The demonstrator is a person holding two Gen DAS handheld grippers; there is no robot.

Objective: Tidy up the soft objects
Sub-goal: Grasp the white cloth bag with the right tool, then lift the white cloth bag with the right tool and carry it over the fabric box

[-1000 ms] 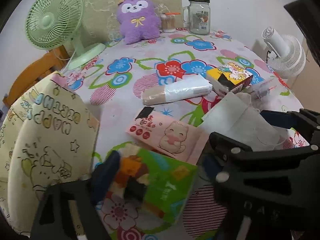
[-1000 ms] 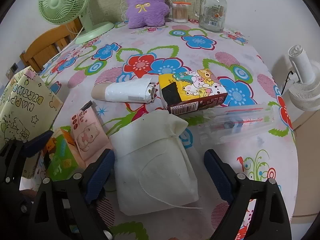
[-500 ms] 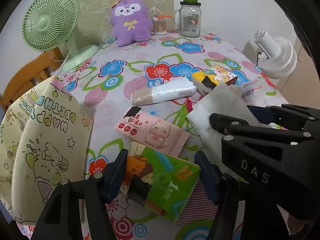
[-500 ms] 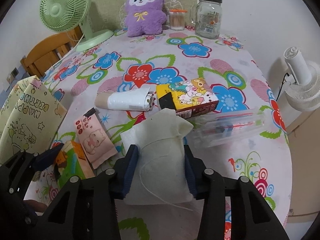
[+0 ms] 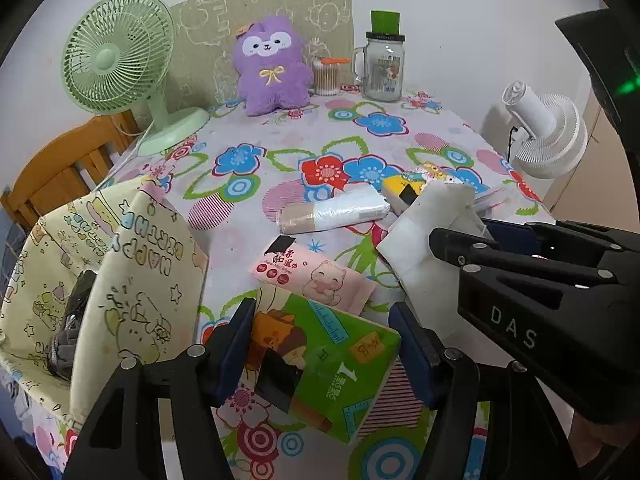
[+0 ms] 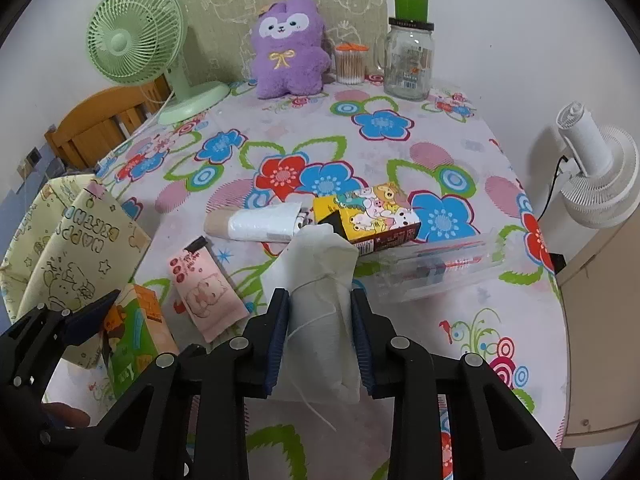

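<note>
Your right gripper (image 6: 320, 336) is clamped on the white cloth pouch (image 6: 320, 280), pinching its lower half so it bunches, likely ready to lift. Your left gripper (image 5: 326, 350) sits spread around the green tissue pack (image 5: 320, 364) beside the paper gift bag (image 5: 120, 280), seemingly the destination.

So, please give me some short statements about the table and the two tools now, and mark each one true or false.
1. The right tool is closed on the white cloth pouch. True.
2. The left tool is closed tight on the green tissue pack. False: its fingers stand open on either side of the pack.
3. The purple plush toy lies in the gift bag. False: it sits at the far edge of the table.
4. The pink tissue pack lies flat on the tablecloth. True.
</note>
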